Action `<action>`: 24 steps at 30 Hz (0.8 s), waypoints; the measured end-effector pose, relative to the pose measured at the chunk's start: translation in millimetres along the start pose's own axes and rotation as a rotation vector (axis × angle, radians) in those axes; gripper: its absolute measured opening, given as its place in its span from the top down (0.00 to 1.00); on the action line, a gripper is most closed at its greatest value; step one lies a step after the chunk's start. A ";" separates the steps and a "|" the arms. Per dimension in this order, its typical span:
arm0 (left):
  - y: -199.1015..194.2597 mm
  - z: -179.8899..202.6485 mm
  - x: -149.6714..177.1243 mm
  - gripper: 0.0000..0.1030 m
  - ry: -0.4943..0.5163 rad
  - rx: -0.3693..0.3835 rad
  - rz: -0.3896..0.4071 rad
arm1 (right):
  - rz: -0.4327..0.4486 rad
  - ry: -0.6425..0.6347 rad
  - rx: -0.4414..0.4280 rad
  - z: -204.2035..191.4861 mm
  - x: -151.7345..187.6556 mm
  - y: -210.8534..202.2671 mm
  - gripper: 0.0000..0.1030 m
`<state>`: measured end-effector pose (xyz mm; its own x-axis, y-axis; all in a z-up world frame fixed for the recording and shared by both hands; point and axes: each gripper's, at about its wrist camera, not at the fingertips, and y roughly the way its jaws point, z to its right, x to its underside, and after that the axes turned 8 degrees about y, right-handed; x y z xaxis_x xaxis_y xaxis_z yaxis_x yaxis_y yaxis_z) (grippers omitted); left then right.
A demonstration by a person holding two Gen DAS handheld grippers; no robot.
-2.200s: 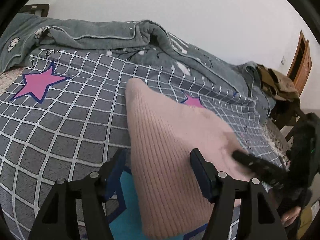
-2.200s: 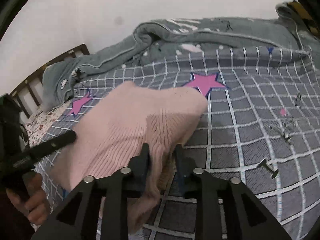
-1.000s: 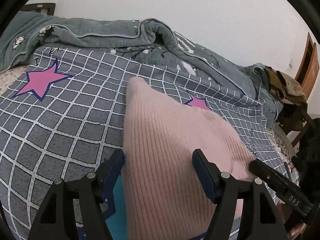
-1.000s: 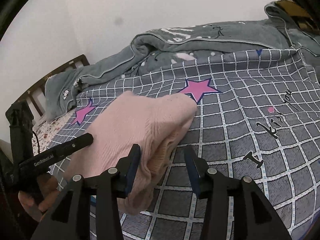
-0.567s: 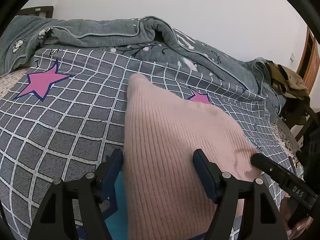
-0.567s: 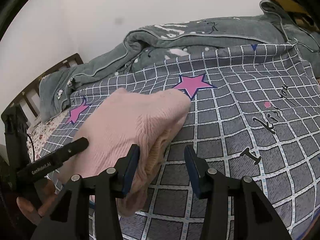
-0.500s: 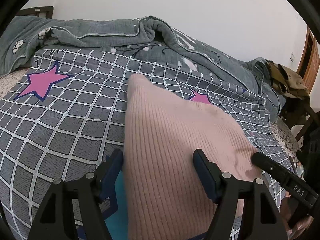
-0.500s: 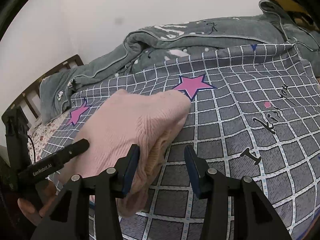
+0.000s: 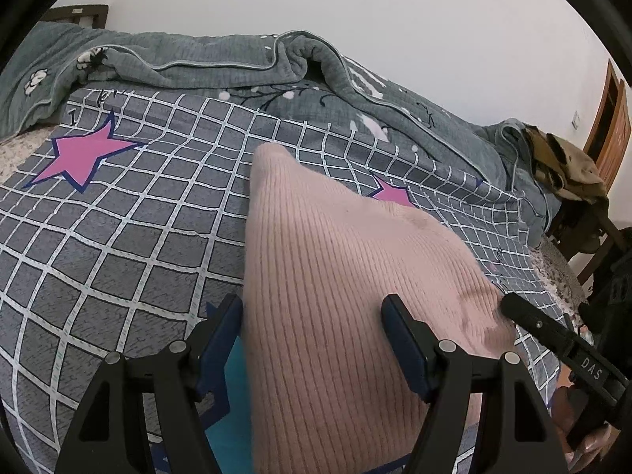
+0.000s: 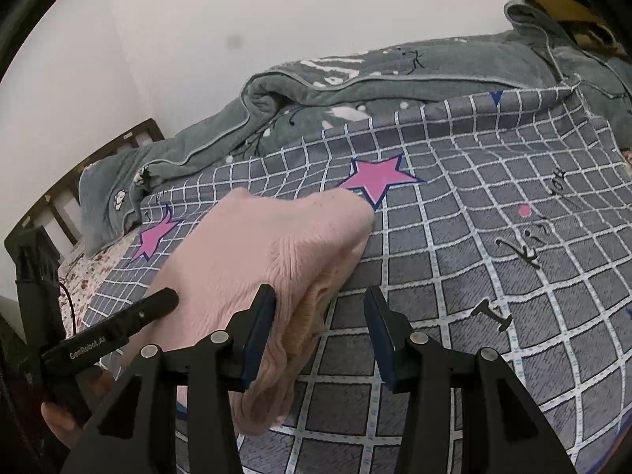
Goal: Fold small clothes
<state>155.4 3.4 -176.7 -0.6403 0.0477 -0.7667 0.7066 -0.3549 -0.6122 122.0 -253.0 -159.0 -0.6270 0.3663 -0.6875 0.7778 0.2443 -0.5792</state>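
Observation:
A pink ribbed knit garment (image 9: 335, 276) lies folded on the grey checked bedsheet (image 9: 98, 245). My left gripper (image 9: 312, 335) is open and straddles the garment's near end, its left finger at the cloth's left edge and its right finger over the knit. In the right wrist view the garment (image 10: 256, 245) shows its stacked folded edge. My right gripper (image 10: 320, 331) is open there: the folded edge sits against its left finger, and the right finger stands apart over bare sheet (image 10: 474, 276). Each view shows the other gripper's black finger beside the garment.
A grey-green quilt (image 9: 237, 63) is bunched along the bed's far side. A wooden headboard (image 10: 98, 166) stands at one end. Past the other end are a chair piled with clothes (image 9: 568, 166) and a wooden door (image 9: 608, 126). A hand (image 10: 59, 414) holds the left gripper.
My right gripper, shut on the garment's folded edge at first, has opened and let it go. The garment now rests on the sheet. Over the last second neither gripper moved.

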 end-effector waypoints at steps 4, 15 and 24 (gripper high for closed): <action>0.0 -0.3 0.1 0.31 -0.002 0.002 0.001 | 0.009 0.002 0.004 -0.1 -1.4 -1.0 0.56; -9.8 -8.0 -3.4 0.31 -0.023 0.015 0.036 | -0.013 -0.054 0.067 -4.2 3.7 7.1 0.56; -25.3 -17.3 4.6 0.31 0.018 0.033 0.044 | 0.022 -0.082 -0.056 -10.6 3.0 -13.5 0.56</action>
<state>139.8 28.8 -168.2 -0.6030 0.0484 -0.7963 0.7234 -0.3876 -0.5714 110.2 -245.7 -148.6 -0.6095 0.2983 -0.7345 0.7912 0.2879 -0.5396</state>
